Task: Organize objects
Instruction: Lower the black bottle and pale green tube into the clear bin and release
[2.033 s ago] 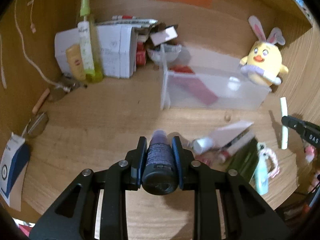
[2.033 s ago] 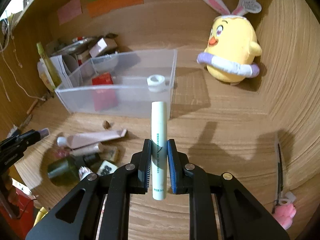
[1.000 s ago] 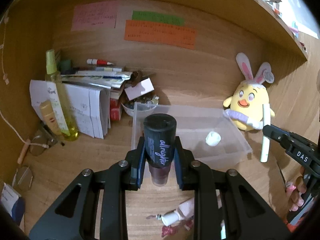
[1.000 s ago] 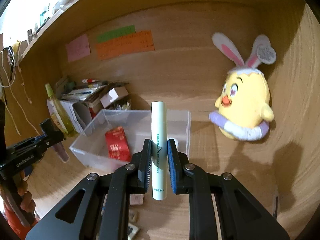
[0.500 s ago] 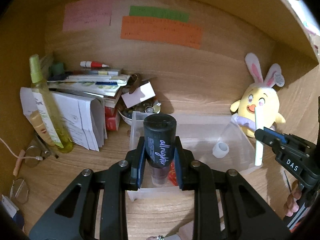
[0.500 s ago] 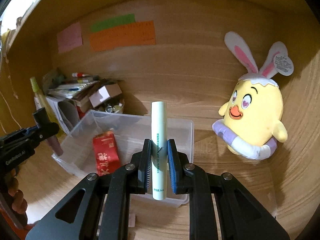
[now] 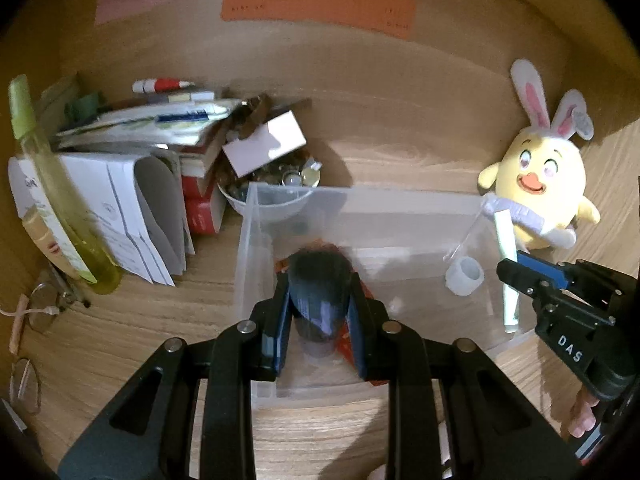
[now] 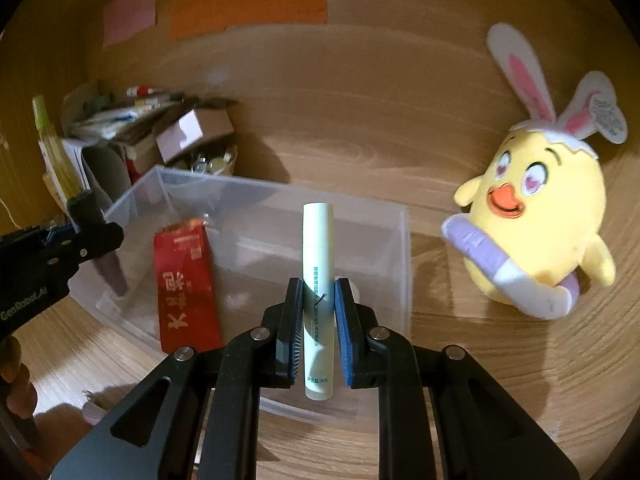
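My left gripper (image 7: 319, 300) is shut on a dark bottle (image 7: 318, 288) with a purple lower part, held over the left half of a clear plastic bin (image 7: 400, 196). In the right wrist view this gripper (image 8: 86, 224) hangs at the bin's left end (image 8: 404, 248). My right gripper (image 8: 318, 312) is shut on a pale green tube (image 8: 318, 264), upright over the bin's near right part; the left wrist view shows that tube (image 7: 506, 264) at the bin's right wall. A red packet (image 8: 184, 284) and a white roll (image 7: 464, 276) lie inside the bin.
A yellow chick plush with rabbit ears (image 8: 540, 216) sits right of the bin. Behind the bin's left end are a bowl of small items (image 7: 276, 184), stacked papers and boxes (image 7: 132, 184) and a yellow-green spray bottle (image 7: 52, 184). Glasses (image 7: 40, 312) lie at far left.
Both grippers have moved forward and down over the bin, which now looms larger. The dark bottle has sunk toward the red packet; the tube has come in at the bin's right side.
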A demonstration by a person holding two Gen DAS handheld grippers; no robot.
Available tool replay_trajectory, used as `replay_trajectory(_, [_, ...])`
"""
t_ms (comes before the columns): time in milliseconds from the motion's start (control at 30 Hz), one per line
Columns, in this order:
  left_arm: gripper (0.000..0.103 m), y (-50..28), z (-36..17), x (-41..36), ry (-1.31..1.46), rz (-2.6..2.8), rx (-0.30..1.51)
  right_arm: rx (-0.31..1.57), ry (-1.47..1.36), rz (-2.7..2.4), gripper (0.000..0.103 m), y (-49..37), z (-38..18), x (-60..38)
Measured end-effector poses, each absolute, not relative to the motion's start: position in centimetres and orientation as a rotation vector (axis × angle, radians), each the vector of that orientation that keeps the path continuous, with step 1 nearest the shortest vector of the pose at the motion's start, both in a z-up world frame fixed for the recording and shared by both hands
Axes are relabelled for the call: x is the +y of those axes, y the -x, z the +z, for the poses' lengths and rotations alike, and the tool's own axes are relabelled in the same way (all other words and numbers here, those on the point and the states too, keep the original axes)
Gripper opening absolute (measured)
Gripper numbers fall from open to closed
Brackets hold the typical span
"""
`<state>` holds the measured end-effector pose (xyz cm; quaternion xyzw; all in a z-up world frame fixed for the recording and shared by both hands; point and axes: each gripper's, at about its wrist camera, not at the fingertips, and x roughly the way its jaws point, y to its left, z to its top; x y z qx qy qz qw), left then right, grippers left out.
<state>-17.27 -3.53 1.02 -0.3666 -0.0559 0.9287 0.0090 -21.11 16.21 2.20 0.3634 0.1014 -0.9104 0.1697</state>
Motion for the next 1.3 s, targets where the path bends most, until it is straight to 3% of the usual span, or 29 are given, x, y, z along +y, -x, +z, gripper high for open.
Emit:
replay_trajectory(500, [0.026, 18.3, 0.6, -2.9, 1.198, 2.853, -0.158, 0.330, -1.102, -2.487, 0.014, 22.1, 0.4, 14.3])
replay_trajectory(667, [0.039, 17.8, 1.2, -2.9, 1.191, 2.863, -0.155, 0.346, -1.102, -2.464, 0.015, 21.5, 0.7, 13.8])
replay_trajectory(833, [0.053, 16.5, 2.3, -2.6, 1.147, 2.872, -0.157, 0.325, -1.083, -2.457, 0.036, 20.6, 1.5, 14.2])
replay_trajectory(1033, [0.066, 14.7, 3.5, -2.1, 1.102, 2.871, -0.126, 0.290, -1.044, -2.481, 0.049, 18.6, 2.7, 15.6])
replay_trajectory(1300, [0.076, 11.6, 4.5, -1.6, 1.056, 2.869, -0.087, 0.222, -0.990, -2.517, 0.056, 15.7, 4.2, 18.4])
